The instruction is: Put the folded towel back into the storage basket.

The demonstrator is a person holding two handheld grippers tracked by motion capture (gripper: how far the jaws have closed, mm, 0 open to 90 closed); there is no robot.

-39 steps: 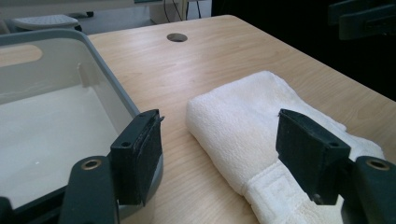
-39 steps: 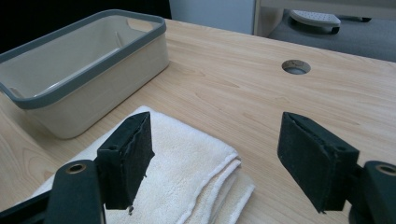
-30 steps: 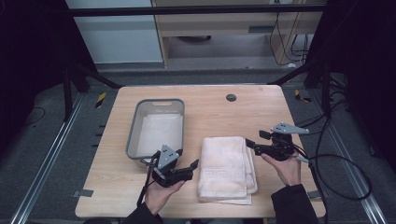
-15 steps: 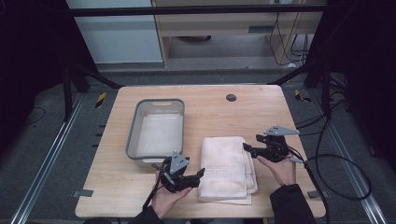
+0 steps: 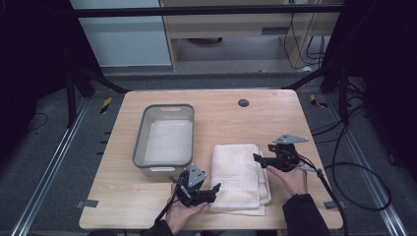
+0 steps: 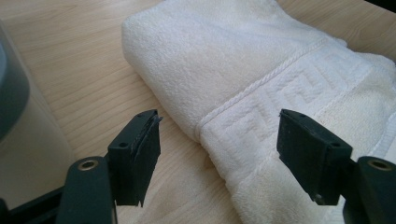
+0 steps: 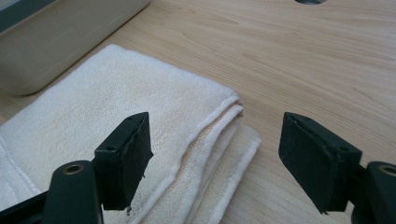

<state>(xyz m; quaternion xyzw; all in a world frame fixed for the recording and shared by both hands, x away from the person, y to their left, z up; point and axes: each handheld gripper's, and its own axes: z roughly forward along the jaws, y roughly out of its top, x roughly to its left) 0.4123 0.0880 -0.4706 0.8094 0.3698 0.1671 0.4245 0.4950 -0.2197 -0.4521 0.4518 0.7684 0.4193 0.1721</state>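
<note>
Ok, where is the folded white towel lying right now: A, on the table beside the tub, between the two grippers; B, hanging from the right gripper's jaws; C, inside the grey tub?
A: the folded white towel lies flat on the wooden table to the right of the grey tub, with the left gripper and right gripper open at its sides.

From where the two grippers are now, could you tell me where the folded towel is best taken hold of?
Probably at its two side edges: the left gripper on the folded near-left edge of the towel, the right gripper on the layered far-right corner. It lies flat, so the jaws should straddle the edges.
</note>
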